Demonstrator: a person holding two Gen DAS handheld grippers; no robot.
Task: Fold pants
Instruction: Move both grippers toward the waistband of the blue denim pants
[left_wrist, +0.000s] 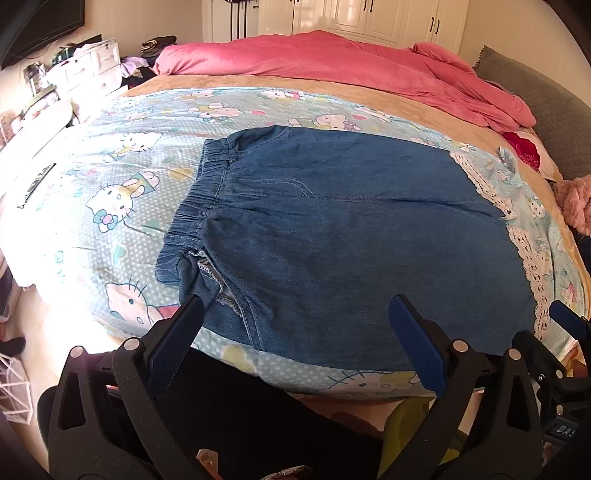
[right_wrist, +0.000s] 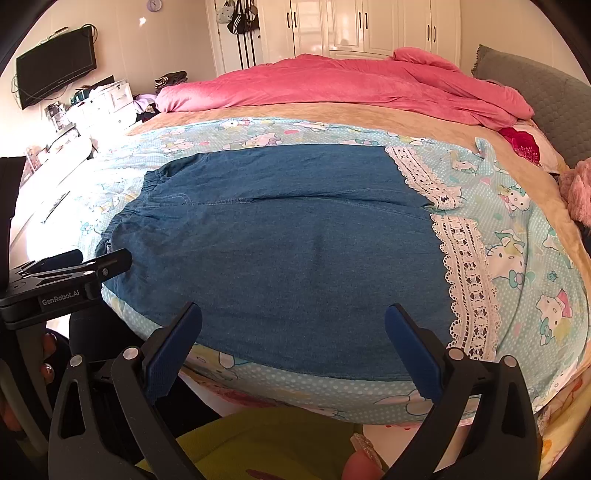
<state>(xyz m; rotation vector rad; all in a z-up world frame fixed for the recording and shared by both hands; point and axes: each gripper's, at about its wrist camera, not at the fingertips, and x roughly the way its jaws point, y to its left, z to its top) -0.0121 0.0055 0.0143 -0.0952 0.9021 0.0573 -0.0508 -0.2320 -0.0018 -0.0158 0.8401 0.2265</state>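
Observation:
Blue denim pants (left_wrist: 332, 236) lie flat across a cartoon-cat print blanket (left_wrist: 122, 177) on the bed, elastic waistband (left_wrist: 195, 199) at the left, legs running right. My left gripper (left_wrist: 295, 332) hovers open over the near edge by the waistband corner, holding nothing. In the right wrist view the same pants (right_wrist: 288, 251) spread wide. My right gripper (right_wrist: 291, 339) is open above their near edge, empty. The left gripper's body (right_wrist: 66, 273) shows at the left edge of that view. The right gripper's finger (left_wrist: 569, 325) peeks in at the right of the left wrist view.
A pink duvet (left_wrist: 332, 70) is bunched along the far side of the bed. White lace trim (right_wrist: 465, 280) runs down the blanket right of the pants. A grey headboard (right_wrist: 554, 99) stands at right, drawers (left_wrist: 92, 70) and a wall TV (right_wrist: 55, 66) at left.

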